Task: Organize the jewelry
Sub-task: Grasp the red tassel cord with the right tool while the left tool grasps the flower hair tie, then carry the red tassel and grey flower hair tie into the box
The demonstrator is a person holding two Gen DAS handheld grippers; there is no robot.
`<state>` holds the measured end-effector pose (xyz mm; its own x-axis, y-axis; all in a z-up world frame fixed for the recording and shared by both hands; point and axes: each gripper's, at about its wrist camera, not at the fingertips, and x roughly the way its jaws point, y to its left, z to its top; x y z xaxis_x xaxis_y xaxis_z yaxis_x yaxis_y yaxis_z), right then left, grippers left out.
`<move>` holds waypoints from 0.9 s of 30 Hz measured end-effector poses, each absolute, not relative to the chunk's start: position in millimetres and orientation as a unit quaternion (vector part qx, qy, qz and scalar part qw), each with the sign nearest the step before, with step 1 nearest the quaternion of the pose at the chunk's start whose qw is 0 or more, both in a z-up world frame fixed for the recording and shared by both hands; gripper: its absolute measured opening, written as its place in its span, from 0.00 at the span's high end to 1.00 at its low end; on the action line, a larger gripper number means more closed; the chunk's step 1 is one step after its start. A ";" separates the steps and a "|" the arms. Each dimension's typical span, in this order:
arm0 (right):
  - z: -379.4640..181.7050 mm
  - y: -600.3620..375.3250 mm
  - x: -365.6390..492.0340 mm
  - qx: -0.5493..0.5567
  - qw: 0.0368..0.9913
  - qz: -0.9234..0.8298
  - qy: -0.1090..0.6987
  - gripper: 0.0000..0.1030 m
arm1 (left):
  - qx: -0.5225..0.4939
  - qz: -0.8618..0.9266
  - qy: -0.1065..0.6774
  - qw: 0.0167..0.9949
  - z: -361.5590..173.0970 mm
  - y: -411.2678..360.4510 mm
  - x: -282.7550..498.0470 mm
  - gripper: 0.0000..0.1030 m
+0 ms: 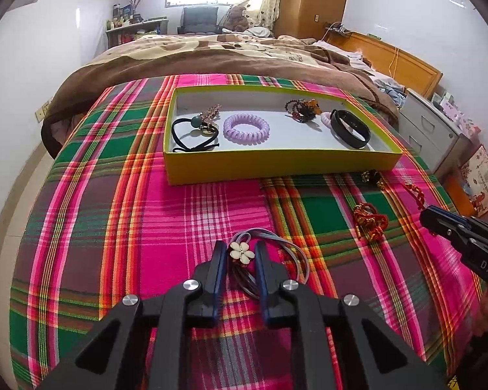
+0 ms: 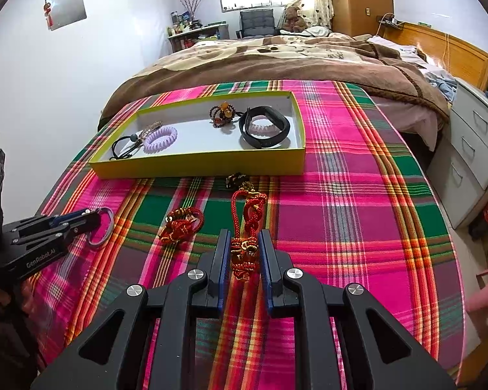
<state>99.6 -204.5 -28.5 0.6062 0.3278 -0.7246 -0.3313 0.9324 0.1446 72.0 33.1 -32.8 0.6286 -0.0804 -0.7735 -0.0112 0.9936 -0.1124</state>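
The flower hair tie (image 1: 241, 253) lies on the plaid cloth (image 1: 179, 214), right between the left gripper (image 1: 240, 253) jaws, which are part open and not pinching it yet. Same deal on the right: the right gripper (image 2: 244, 243) straddles the red knotted cord charm (image 2: 248, 224), jaws apart. I'd close on the solid bits, lift clear of the wall, then drop into the yellow tray (image 1: 276, 165) beyond.

A home bedroom: a bed (image 1: 211, 55) under a brown blanket, wooden headboard (image 2: 439, 48), wardrobe (image 1: 312, 0) (teddy bear (image 2: 294, 19) by the window).
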 end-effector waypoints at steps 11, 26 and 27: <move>-25.9 -204.6 96.2 -0.002 0.897 0.182 0.403 0.83 | -0.060 -0.024 0.417 0.907 -23.3 33.8 64.4 0.83; -12.8 -207.0 91.3 0.002 0.903 0.182 0.389 0.83 | -0.061 -0.031 0.383 0.921 7.8 33.2 56.3 0.83; -11.0 -206.9 91.2 0.002 0.904 0.183 0.387 0.83 | -0.061 -0.031 0.382 0.922 9.8 33.7 57.1 0.83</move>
